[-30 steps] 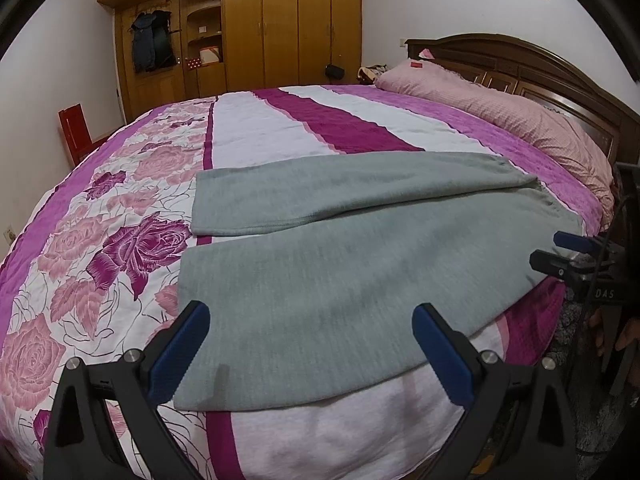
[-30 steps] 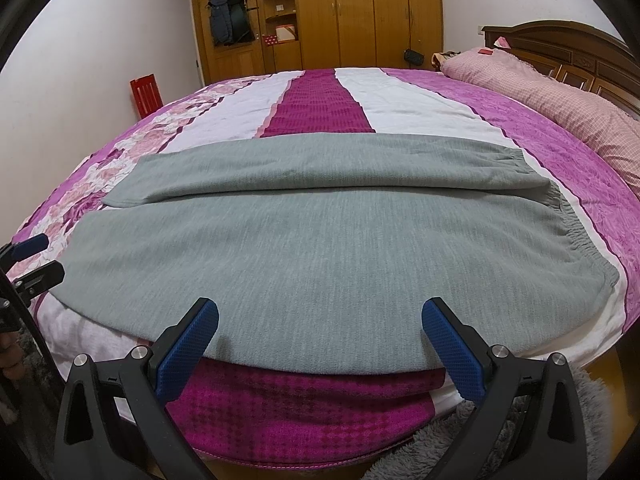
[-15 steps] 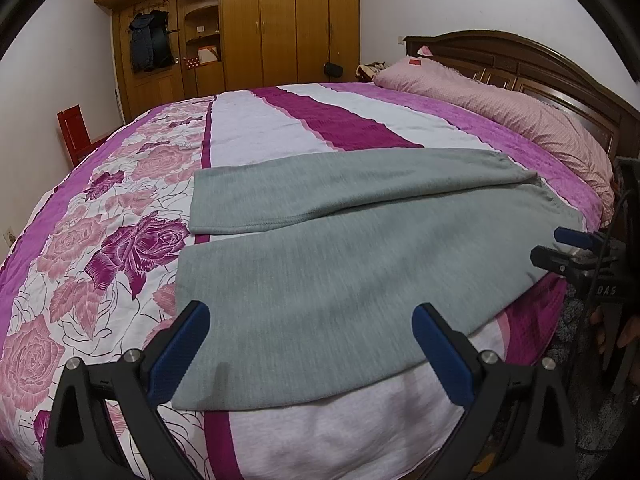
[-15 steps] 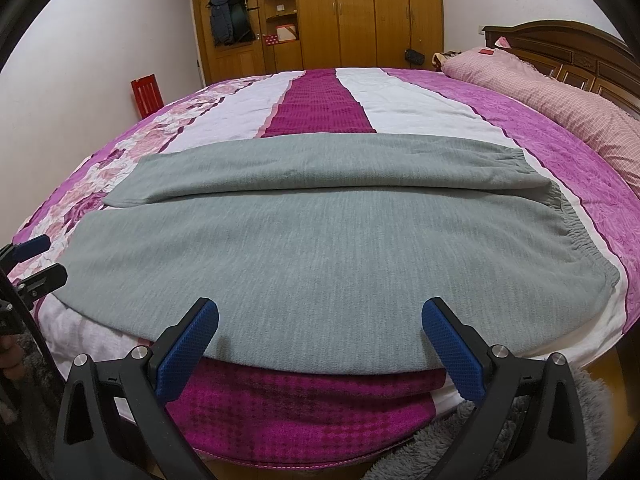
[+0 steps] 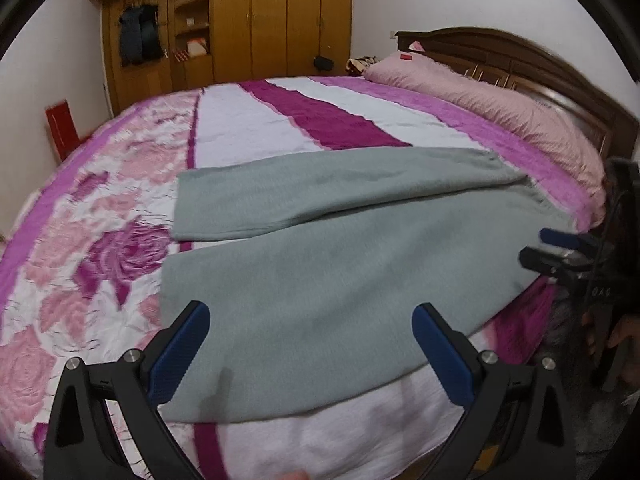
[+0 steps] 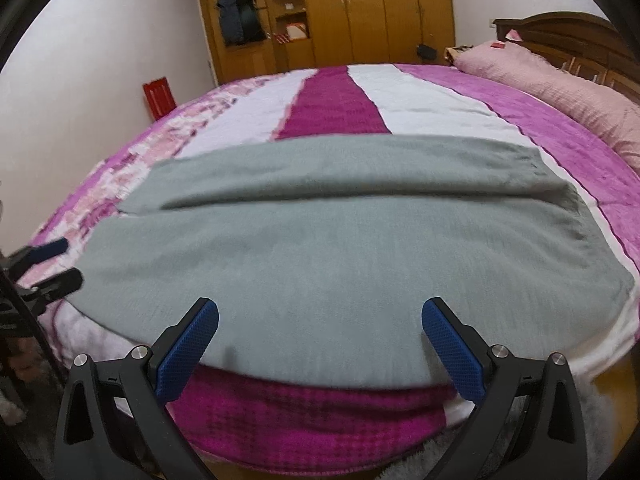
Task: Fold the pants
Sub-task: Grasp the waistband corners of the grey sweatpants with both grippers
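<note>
The grey pants [image 6: 340, 264] lie flat across mid-frame on the bed [image 6: 332, 424], unfolded, while the left gripper [image 5: 310, 344] and right gripper [image 6: 320, 340] hover wide open and empty at the lower frame, so the next move is probably gripping the near edge at 2 spots.

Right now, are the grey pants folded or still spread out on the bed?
Spread out, unfolded. The grey pants lie flat on the bed, both legs side by side at full length.

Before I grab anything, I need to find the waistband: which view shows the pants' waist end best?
The right wrist view: the gray pants span the frame, and the waist end lies in full sight at right. In the left wrist view that end sits far off at the edge, partly hidden by the right gripper.
</note>
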The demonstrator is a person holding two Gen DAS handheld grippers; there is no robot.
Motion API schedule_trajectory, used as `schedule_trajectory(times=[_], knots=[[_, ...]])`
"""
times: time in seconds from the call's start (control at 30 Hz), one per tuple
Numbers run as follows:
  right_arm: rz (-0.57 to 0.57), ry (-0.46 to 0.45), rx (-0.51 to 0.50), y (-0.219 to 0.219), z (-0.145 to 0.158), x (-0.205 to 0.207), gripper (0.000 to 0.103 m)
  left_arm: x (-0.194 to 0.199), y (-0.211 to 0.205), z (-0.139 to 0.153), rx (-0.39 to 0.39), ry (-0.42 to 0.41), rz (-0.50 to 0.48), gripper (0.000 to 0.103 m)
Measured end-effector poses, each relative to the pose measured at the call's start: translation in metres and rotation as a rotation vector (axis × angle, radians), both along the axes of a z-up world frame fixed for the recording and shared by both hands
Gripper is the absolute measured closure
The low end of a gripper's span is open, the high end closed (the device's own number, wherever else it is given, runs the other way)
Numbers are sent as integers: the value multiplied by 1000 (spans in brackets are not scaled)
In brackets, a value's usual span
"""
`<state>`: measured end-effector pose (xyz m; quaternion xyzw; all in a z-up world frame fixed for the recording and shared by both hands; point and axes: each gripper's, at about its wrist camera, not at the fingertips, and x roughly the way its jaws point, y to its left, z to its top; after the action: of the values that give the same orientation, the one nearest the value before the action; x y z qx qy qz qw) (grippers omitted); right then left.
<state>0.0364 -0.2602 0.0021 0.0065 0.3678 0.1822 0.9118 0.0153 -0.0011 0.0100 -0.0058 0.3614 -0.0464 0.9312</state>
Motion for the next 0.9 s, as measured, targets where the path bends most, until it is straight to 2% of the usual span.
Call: schedule_trajectory(times=[0.13,0.23,0.33,0.43,0.53,0.7,0.8,0.9], knots=[[109,-34,35,2,21,14,2,26,7,6,-75,27,-13,0],[239,-58,9,8,36,27,2,49,8,13,-77,55,-40,0],[402,-91,-77,14,50,49,6,72,0,25,-2,34,-94,0],[492,-106,-151,14,57,74,7,101,-10,35,92,29,-156,0],[570,-69,-183,13,60,121,12,133,-17,41,134,11,-202,0],[649,19,-194,17,55,209,18,200,-24,28,193,53,-268,0],[708,91,-199,26,42,258,25,237,-26,12,203,97,-300,0],[755,167,-271,37,15,294,34,269,-25,-6,244,130,-309,0]])
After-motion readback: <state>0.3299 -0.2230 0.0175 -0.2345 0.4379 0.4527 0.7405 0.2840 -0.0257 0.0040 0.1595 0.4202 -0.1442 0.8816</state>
